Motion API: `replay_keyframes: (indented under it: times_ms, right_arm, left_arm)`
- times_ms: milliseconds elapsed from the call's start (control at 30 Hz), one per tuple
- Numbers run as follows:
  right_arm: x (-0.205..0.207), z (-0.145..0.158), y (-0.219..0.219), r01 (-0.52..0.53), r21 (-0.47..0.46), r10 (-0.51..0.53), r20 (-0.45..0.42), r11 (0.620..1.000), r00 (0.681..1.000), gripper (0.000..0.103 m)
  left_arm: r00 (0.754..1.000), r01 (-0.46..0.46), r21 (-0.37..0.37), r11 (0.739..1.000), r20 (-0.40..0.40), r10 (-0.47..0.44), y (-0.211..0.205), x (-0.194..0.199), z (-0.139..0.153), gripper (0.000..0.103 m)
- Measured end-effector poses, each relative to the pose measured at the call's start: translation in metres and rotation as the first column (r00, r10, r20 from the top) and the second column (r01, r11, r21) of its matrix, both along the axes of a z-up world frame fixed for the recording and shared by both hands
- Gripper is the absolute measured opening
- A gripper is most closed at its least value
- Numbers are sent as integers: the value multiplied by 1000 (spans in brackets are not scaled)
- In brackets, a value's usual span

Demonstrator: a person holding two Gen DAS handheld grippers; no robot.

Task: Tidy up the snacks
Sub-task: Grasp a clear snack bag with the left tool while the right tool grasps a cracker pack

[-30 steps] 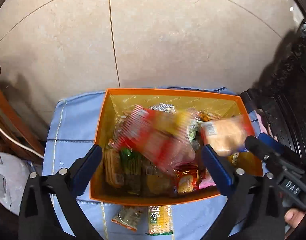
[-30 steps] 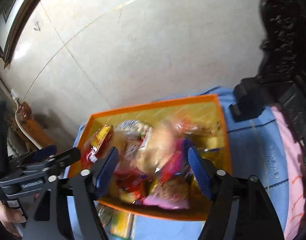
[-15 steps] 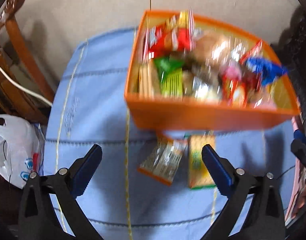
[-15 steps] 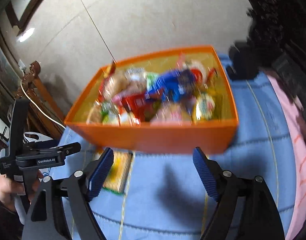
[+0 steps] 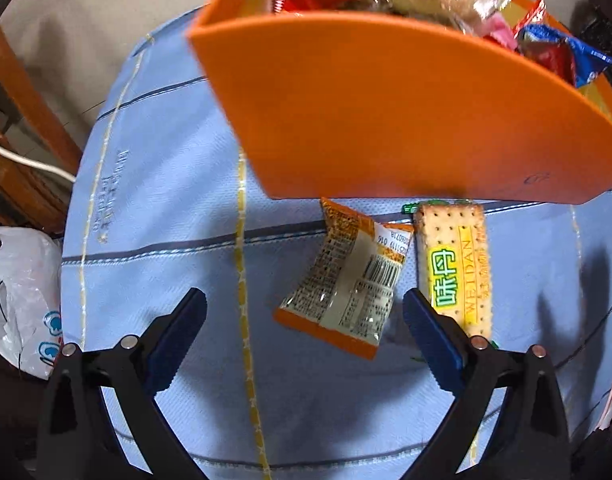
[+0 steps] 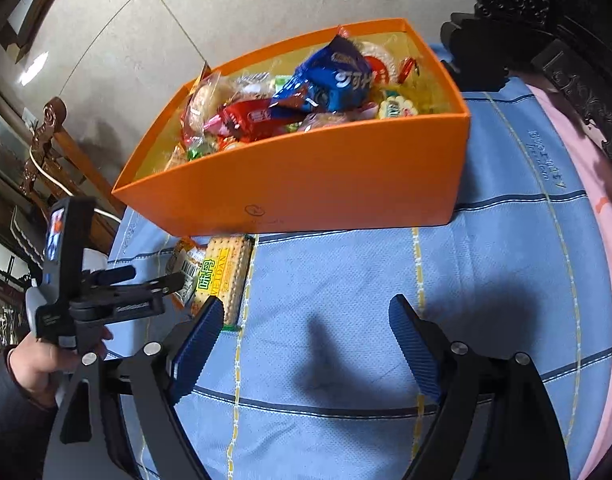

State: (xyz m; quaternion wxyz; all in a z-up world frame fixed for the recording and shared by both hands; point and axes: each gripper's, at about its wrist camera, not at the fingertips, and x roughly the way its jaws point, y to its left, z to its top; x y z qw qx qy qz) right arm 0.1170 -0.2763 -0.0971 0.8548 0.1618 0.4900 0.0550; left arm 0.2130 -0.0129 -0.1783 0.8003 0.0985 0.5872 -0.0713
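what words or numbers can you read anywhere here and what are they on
"WEIDAN" with two large green Chinese characters: on the cracker pack lying on the blue cloth.
"016", upside down beside a barcode: on the orange-edged packet; its fine print is too small to read.
White lettering on the blue wrapper in the orange box: too warped to read.
Pale stitched lettering on the cloth: too blurred.
Label on the left gripper: too small.

Left gripper [image 5: 304, 312], seen from its own camera, is pointed steeply downward with the jaws spread wide and nothing gripped. Right gripper [image 6: 304, 322] is angled downward, its jaws likewise wide with nothing between them. The left gripper's handle is grasped by a sleeved hand [image 6: 46, 364].
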Motion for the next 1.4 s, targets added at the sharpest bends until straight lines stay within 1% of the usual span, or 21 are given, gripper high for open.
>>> replay_keyframes:
  times_ms: [67,133,167,200,267,300,333,467,567,733,800,833,867,900,933,1033,1100,1133,1267,1367,1400]
  right_arm:
    - [2,-2,6,-14,-1,14,-8,1000,1000,85]
    - [5,-5,12,-28,-4,28,-11,1000,1000,85]
    - [7,-6,16,-36,-10,36,-15,999,999,85]
    - [9,-8,20,-45,-14,45,-22,999,999,85]
    - [13,-11,30,-66,-9,66,-30,998,997,85]
    - [16,-12,35,-77,-10,76,-33,997,997,85]
    - [18,-13,39,-85,-12,84,-36,996,996,85]
    - [32,-19,67,-146,-23,145,-44,989,988,85]
    - [46,-29,98,-197,-83,192,-57,977,980,85]
    - [60,-47,129,-222,-191,211,-79,956,974,84]
    - [64,-55,135,-223,-231,204,-103,947,974,74]
    - [65,-59,137,-234,-245,211,-117,941,971,60]
    - [65,-61,139,-247,-252,221,-128,936,967,52]
    - [63,-60,140,-252,-296,225,-121,921,967,51]
    - [62,-60,139,-258,-291,230,-127,921,965,48]
    - [55,-53,124,-241,-235,213,-139,942,967,48]
    - [45,-45,110,-215,-212,192,-124,953,973,48]
    - [41,-39,103,-205,-194,186,-114,959,976,47]
    - [17,-15,78,-180,-145,172,-69,973,983,47]
    - [1,7,59,-164,-124,162,-26,979,986,47]
    - [2,13,55,-161,-121,160,-17,980,987,47]
  left_arm:
    - [1000,6,7,1000,-17,-6,-4,4,-7,94]
    - [999,14,-2,1000,-40,-14,-6,7,-15,84]
    - [999,11,-26,1000,-40,-12,-5,8,-16,82]
    - [999,8,-46,999,-41,-10,-3,9,-16,76]
    - [1000,15,-54,998,-24,-17,0,8,-12,60]
    - [1000,18,-50,999,-18,-19,1,8,-10,46]
    - [1000,8,-53,999,-25,-10,5,8,-8,42]
    - [998,-39,-84,996,-45,35,26,4,-6,39]
    - [996,-72,-103,992,-57,66,41,-4,-7,39]
    - [994,-96,-127,987,-61,89,57,-12,-5,39]
    - [994,-100,-134,986,-60,93,60,-14,-4,39]
    - [994,-102,-133,986,-60,95,61,-15,-4,39]
    - [994,-103,-132,986,-61,95,61,-16,-4,39]
    - [994,-101,-132,986,-61,94,62,-17,-4,39]
    - [994,-101,-135,986,-64,93,63,-18,-3,39]
    - [994,-95,-152,984,-72,85,66,-24,1,39]
    - [995,-82,-158,984,-63,73,66,-31,5,39]
    - [996,-76,-166,983,-61,67,71,-24,6,39]
    - [998,-52,-212,976,-45,43,72,-35,25,39]
    - [1000,-19,-240,971,-21,14,60,-47,49,39]
    - [1000,-9,-248,969,-12,6,60,-50,55,39]
